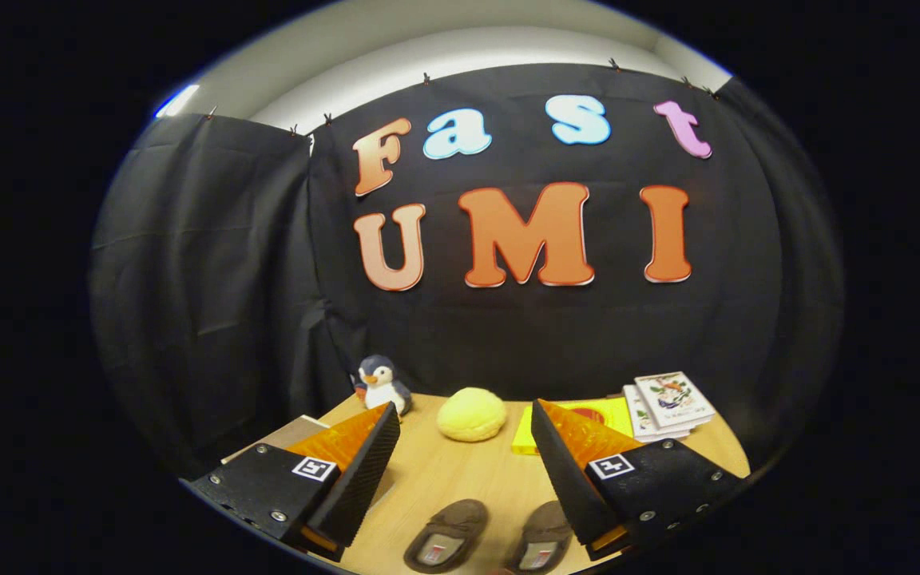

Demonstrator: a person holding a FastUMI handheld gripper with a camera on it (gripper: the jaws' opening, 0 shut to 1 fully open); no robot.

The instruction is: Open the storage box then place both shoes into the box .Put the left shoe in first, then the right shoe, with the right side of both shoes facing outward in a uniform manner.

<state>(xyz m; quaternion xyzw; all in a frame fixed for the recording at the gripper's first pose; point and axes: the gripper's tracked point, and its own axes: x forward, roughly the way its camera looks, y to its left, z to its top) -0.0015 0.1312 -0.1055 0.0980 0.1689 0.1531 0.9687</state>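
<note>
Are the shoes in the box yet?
No. Both brown slip-on shoes lie on the wooden table, between the open claw's fingers.

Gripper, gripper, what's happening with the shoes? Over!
Gripper open, holding nothing. Two brown slippers side by side on the wooden table, below the fingers. Nothing in the way.

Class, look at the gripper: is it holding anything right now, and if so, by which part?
Nothing is held. The gripper has its jaws wide open above the table, with the two shoes lying untouched below them.
</note>
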